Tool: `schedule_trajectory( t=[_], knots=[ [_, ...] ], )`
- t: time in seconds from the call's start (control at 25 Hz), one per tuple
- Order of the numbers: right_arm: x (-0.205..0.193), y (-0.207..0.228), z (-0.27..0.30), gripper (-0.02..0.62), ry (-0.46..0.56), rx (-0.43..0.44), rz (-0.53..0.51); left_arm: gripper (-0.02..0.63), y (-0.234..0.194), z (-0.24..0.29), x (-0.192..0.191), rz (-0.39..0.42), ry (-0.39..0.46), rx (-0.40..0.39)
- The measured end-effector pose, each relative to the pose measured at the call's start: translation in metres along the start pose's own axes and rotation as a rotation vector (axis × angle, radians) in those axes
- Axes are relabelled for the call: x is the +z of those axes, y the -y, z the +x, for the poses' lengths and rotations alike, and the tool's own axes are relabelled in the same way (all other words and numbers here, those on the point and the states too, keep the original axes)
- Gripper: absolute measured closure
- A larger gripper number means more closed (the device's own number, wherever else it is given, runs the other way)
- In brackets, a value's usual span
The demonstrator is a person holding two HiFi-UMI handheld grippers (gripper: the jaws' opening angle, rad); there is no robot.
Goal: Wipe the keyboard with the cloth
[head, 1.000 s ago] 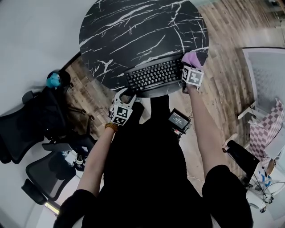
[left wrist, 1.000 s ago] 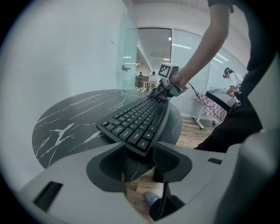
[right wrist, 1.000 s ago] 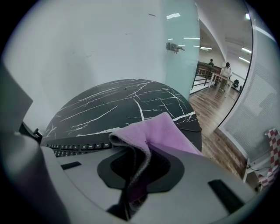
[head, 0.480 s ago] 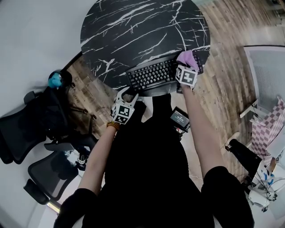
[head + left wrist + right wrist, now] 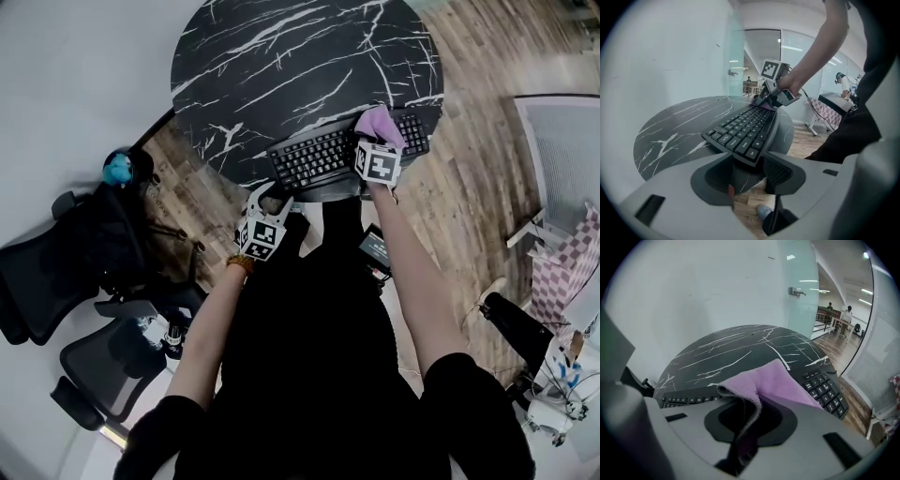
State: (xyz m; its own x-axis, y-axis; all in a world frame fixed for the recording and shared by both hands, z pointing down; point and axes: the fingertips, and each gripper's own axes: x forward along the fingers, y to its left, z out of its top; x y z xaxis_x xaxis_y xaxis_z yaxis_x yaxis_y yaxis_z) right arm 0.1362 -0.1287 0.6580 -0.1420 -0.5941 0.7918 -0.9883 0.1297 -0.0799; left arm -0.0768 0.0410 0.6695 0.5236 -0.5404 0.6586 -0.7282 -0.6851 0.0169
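Leftward along the keyboard point(image 5: 314, 157) my right gripper point(image 5: 378, 139) has slid the purple cloth point(image 5: 380, 122). My left gripper point(image 5: 262, 202) sits at the keyboard's left corner, by the black worktop's point(image 5: 281, 56) near edge, jaws released wide. My right jaws clench the cloth on the right-hand keys.

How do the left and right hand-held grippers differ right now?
The left hand-held gripper has its jaws apart with the keyboard's corner between them, while the right hand-held gripper is shut on the purple cloth. The left sits at the keyboard's end, the right over its keys. Both are at the same keyboard.
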Motion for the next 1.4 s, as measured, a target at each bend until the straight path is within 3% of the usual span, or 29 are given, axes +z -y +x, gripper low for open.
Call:
schedule_trajectory(
  t=[0.4, 1.4],
  knots=[
    [-0.005, -0.023, -0.001, 0.535, 0.013, -0.012, 0.005, 0.41, -0.001, 0.0, 0.0, -0.004, 0.004, 0.007],
    [-0.022, -0.098, -0.005, 0.535, 0.005, 0.082, -0.057, 0.405, -0.001, 0.0, 0.0, -0.003, 0.007, 0.019]
  ],
)
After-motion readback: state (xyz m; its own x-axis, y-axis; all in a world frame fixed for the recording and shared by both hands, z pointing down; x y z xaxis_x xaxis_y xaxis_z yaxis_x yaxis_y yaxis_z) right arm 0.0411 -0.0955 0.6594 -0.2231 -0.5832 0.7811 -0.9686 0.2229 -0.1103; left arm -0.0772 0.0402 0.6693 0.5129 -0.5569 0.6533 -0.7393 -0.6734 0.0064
